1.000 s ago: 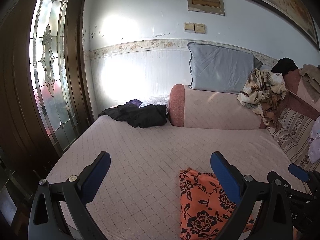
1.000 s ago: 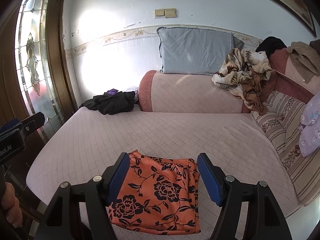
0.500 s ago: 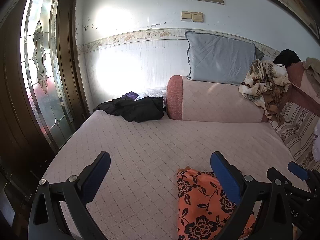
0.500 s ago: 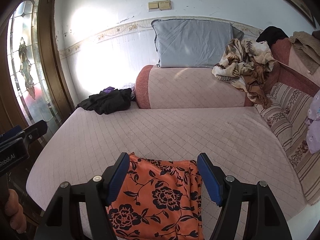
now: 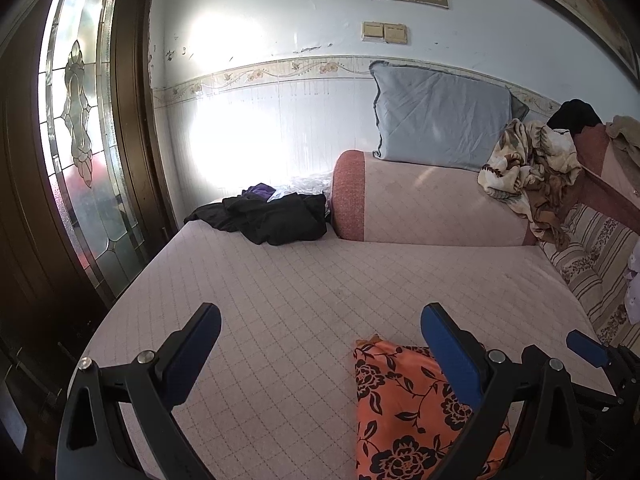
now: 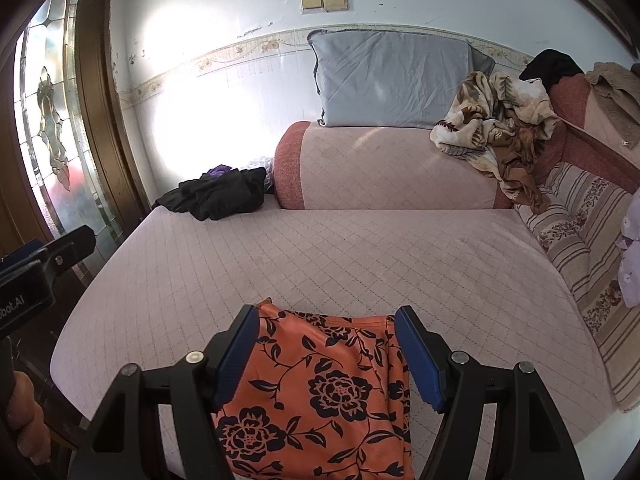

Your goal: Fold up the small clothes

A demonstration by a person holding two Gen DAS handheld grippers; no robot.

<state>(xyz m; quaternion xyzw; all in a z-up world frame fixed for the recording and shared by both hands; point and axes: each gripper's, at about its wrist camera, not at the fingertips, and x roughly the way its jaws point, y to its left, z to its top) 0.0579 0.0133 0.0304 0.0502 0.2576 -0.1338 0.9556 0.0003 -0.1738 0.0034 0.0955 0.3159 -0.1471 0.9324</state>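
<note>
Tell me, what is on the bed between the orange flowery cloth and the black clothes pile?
Nothing. Between the orange flowery cloth and the black clothes pile there is only bare pink quilted bed cover. Both wrist views show it.

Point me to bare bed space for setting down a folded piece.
Free: the wide quilted middle of the bed, between the orange garment in front, the bolster behind and the striped cushion on the right. Crowded: the far-left corner holds black clothes.
</note>
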